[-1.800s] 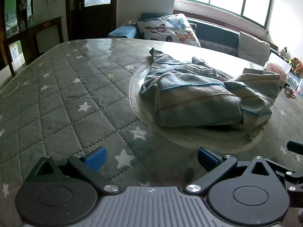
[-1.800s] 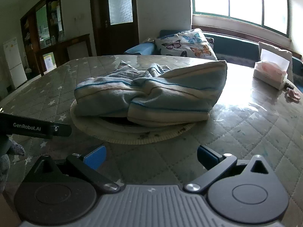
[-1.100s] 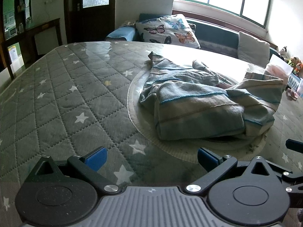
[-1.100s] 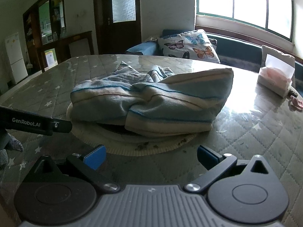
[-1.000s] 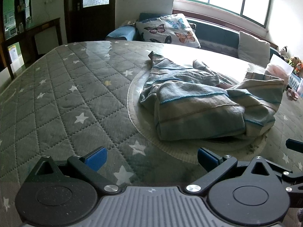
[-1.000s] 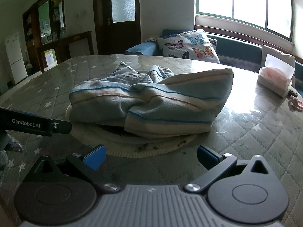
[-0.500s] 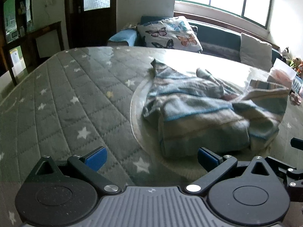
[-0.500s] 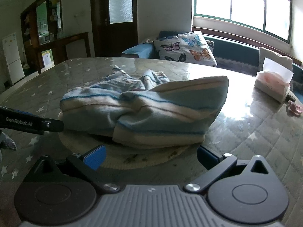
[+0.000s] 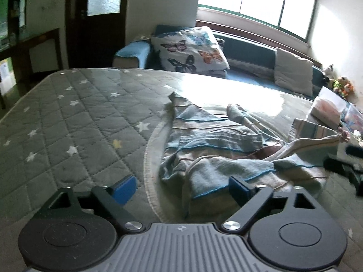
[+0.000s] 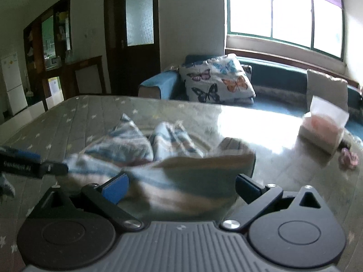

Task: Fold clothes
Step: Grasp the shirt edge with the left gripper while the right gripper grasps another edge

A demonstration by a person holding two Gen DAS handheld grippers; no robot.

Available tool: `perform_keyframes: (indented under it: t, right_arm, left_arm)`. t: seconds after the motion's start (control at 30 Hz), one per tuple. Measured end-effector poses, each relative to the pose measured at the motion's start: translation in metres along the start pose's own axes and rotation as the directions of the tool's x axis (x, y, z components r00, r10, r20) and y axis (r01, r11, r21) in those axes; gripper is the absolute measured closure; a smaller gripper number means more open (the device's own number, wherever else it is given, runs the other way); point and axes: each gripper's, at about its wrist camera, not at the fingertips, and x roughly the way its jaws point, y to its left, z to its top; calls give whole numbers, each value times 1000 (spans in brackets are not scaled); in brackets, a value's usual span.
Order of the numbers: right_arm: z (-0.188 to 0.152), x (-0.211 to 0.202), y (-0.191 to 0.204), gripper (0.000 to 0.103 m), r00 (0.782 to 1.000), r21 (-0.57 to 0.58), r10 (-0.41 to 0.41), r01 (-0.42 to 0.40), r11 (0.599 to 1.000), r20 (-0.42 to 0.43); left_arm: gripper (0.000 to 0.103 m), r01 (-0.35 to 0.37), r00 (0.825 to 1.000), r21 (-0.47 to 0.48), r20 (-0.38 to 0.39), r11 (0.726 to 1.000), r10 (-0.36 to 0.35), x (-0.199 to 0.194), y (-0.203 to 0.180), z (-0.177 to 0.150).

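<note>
Striped blue-and-cream cloth, the crumpled garment (image 9: pixel 217 149), now fills more of both wrist views than a second ago: you have brought both tools in closer, and its near edge, which lay well ahead of the pads before, now sits right between them. It rests on the round pale mat (image 9: pixel 154 149) in the middle of the bench (image 9: pixel 74 122), whose quilted grey star cover is unchanged.

Your left hand-held gripper (image 9: pixel 180 187) points steeply down at the near left corner of the garment. Its jaws are closing from their widest; the blue pads (image 9: pixel 124 188) still stand apart, with cloth between them but not pinched. Your right hand-held gripper (image 10: pixel 181 188) points less steeply at the garment's near right fold (image 10: pixel 181 179). Its pads (image 10: pixel 115 188) are spread wide, the fold lying between them and seemingly loose.

The right view is smeared by motion, so the stripes and the tissue box (image 10: pixel 322 131) read as blurs. Whether the right pads touch the cloth, you cannot tell from here. The left tool's finger (image 10: pixel 34 167) cuts in at that view's left edge, mostly cropped, and the right tool (image 9: pixel 347 165) is only a dark blur at the left view's right edge.
</note>
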Motion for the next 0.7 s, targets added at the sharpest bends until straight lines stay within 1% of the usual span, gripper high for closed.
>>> perform_keyframes:
  t: [0.07,0.1,0.13,0.17,0.2,0.23,0.27,0.33,0.37,0.43,0.5,0.53,0.57,0.6,0.63,0.67,0.7]
  right_arm:
    - [10,7,-4,10,1000,-14,3,-3,1000,7]
    - [14,10,-6,11,1000,-19,4,-4,1000,7]
    - [19,14,-6,12,1000,-30,10,-10,1000,6]
    - [22,19,-6,14,1000,-42,18,-18,999,6]
    - [25,23,-6,16,1000,-55,26,-26,998,3]
    - [27,27,-6,17,999,-63,32,-32,997,-3]
    - [29,33,-6,18,999,-74,40,-41,996,-17]
    - [30,46,-6,22,997,-94,45,-50,994,-56]
    - [30,53,-6,25,995,-105,48,-56,993,-82]
    - [28,61,-7,34,992,-117,52,-65,991,-116]
    - [24,63,-9,53,986,-110,72,-89,990,-151]
    - [22,61,-10,58,983,-102,85,-103,990,-162]
    - [20,58,-11,66,982,-97,94,-111,989,-167]
    - [17,54,-11,77,981,-94,97,-114,989,-167]
    - [15,50,-12,83,982,-94,95,-111,989,-163]
    - [14,44,-13,93,983,-95,93,-109,989,-157]
    - [12,36,-16,97,984,-93,98,-112,989,-148]
  left_arm:
    - [28,29,1000,12,-8,1000,-29,2,-1,1]
    - [31,43,999,18,-10,999,-43,3,-1,2]
    - [37,60,998,24,-12,998,-59,4,-1,2]
    - [45,75,997,29,-16,997,-75,6,-2,2]
    - [49,88,996,31,-22,996,-87,7,-2,2]
    - [58,102,994,31,-29,994,-101,9,-2,2]
    - [67,117,993,32,-34,993,-116,10,-3,1]
    - [75,128,991,42,-36,991,-127,11,-4,1]
    - [82,130,991,49,-35,990,-128,11,-5,1]
    - [89,141,990,55,-32,988,-139,8,-4,0]
    - [92,150,989,64,-23,987,-148,5,-4,-1]
    - [93,156,988,69,-14,985,-156,2,-4,-1]
    - [94,163,987,74,-2,984,-163,-2,-4,-2]
    - [94,168,986,79,6,983,-169,-6,-3,-2]
    - [94,178,983,84,16,980,-180,-11,-4,-3]
    - [94,186,982,89,25,979,-189,-14,-4,-3]
    - [94,196,979,96,37,976,-200,-19,-5,-4]
